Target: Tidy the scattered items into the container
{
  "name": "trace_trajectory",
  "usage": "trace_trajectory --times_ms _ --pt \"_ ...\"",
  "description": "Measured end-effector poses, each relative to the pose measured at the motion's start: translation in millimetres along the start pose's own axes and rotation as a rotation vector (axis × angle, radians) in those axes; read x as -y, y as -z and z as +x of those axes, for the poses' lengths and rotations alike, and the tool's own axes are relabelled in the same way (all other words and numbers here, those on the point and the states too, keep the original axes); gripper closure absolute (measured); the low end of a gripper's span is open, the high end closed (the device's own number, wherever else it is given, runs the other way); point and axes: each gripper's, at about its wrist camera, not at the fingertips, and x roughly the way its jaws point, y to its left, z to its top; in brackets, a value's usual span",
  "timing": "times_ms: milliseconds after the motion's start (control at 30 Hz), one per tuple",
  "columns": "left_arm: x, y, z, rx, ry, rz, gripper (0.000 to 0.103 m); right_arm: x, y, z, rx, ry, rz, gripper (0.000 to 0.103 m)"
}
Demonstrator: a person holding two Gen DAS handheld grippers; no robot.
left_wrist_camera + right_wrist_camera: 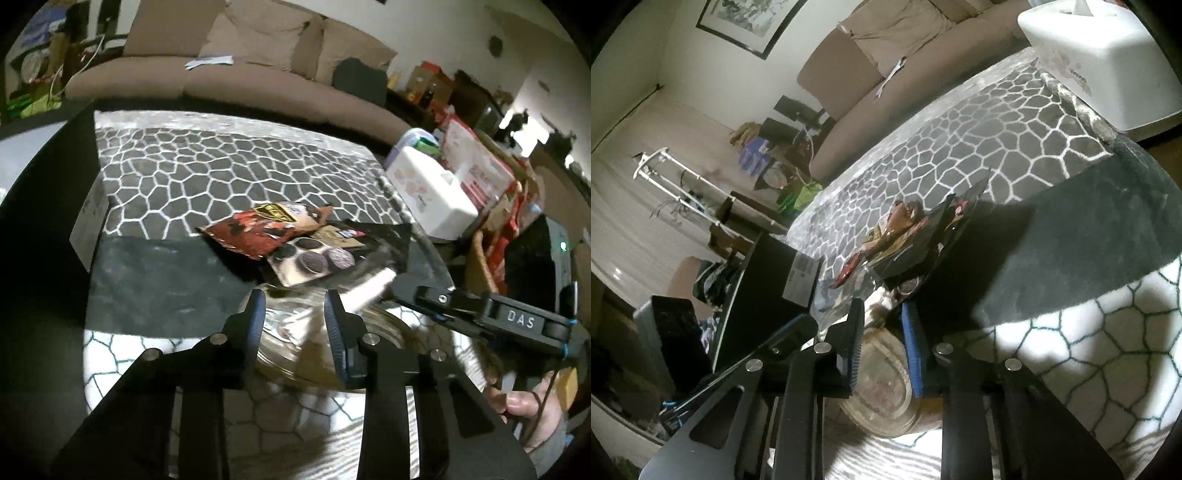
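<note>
Snack packs (295, 240) lie on web-patterned blanket (221, 166) w/ beige sofa (229, 77) behind.

You have a clear glass bowl (295, 354) sitting upright on the patterned cloth, just beside the snack packets. A red-brown packet (251, 230) overlaps a cookie packet (314, 258) printed with dark sandwich cookies; both lean on the bowl's far rim.

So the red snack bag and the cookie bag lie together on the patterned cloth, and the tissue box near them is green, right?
Not quite. The tissue box is white, not green; the left wrist view shows it. The red snack bag and the cookie bag do lie together on the patterned cloth.
</note>
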Motion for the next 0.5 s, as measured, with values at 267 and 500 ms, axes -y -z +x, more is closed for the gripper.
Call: trace_trajectory --times_ms 267,500 --pt "6.9 -1.8 10.0 -0.038 0.035 -0.012 0.062 17.4 -4.7 2.7 0.016 -0.039 0.133 0.081" --pt "20.8 -1.3 22.6 -0.056 0.023 0.055 0.050 35.3 -4.6 17.1 0.017 -0.103 0.217 0.077"
